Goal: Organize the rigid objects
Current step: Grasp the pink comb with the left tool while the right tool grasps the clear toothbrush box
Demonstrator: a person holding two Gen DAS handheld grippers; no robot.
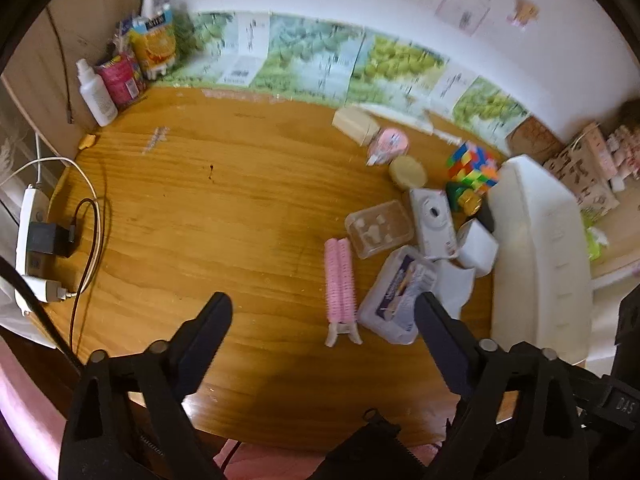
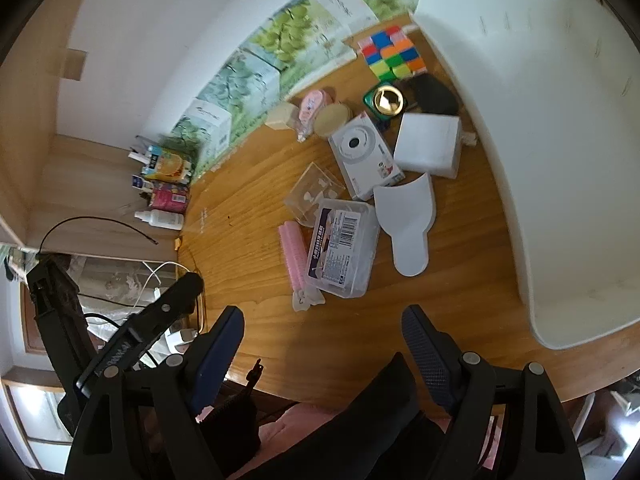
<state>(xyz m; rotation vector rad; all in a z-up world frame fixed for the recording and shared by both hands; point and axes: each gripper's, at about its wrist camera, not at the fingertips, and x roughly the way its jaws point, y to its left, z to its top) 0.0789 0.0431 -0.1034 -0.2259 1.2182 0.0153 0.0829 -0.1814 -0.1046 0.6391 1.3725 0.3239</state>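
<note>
**Rigid items clustered beside bin; both tongs empty**

Where the wooden desk [image 2: 248, 216] meets the large white bin [image 2: 560, 160], the rigid objects lie grouped: a labelled clear box [image 2: 342, 252] touches a pink hair roller [image 2: 295, 258] on one side, with a white scoop [image 2: 408, 224] just beside it on the other. Behind these sit a white camera box [image 2: 366, 152], a clear case [image 2: 314, 194] and a colour cube [image 2: 392, 54]. Left tongs [image 1: 322, 312] hang wide apart above the desk, holding nothing. Right tongs [image 2: 322, 322] likewise stand wide and empty. Bottles and cartons [image 1: 132, 56] occupy the far corner.
</note>
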